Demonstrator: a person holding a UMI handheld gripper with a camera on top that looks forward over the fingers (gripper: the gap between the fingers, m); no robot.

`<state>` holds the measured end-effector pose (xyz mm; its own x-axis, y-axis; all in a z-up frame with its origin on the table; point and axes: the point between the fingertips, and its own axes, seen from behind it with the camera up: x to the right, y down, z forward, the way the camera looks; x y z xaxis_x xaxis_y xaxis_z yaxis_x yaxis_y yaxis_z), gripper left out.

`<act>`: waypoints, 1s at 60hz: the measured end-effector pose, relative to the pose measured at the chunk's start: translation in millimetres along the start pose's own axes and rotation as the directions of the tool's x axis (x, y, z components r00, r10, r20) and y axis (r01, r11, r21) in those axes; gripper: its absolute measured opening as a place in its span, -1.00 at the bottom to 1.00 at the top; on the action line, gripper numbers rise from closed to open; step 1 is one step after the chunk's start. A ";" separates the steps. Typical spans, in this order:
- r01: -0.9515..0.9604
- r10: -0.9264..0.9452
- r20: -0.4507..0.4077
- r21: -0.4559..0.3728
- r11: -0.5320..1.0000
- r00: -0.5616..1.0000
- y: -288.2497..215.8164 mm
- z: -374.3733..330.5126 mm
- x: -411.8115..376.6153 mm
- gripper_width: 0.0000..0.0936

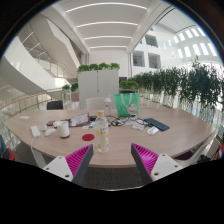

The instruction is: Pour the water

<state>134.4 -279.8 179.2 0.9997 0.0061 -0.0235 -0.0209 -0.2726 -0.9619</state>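
A clear plastic water bottle stands upright on the round wooden table, just beyond my fingers and a little left of the midline. A red cap or lid lies on the table just left of the bottle. A white cup stands farther left. My gripper is open and empty, its two magenta pads wide apart short of the table's near edge. Nothing is between the fingers.
The table also bears papers and small items at the left, a dark tablet or phone at the right and a green bag at the back. Chairs stand round the table. Plants line the right side.
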 end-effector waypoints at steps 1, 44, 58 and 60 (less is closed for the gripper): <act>-0.006 0.006 0.006 0.001 1.000 1.000 4.1 9.7 -2.7 0.79; 0.015 -0.022 0.096 0.071 0.997 0.995 18.5 325.6 -75.1 0.15; -0.032 0.033 0.013 -0.099 0.995 0.999 -5.4 334.9 -62.6 -0.10; -0.005 0.006 0.008 -0.098 0.995 1.000 -17.5 337.2 -62.8 -0.10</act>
<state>67.9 49.0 105.7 0.9994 0.0125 -0.0314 -0.0246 -0.3657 -0.9304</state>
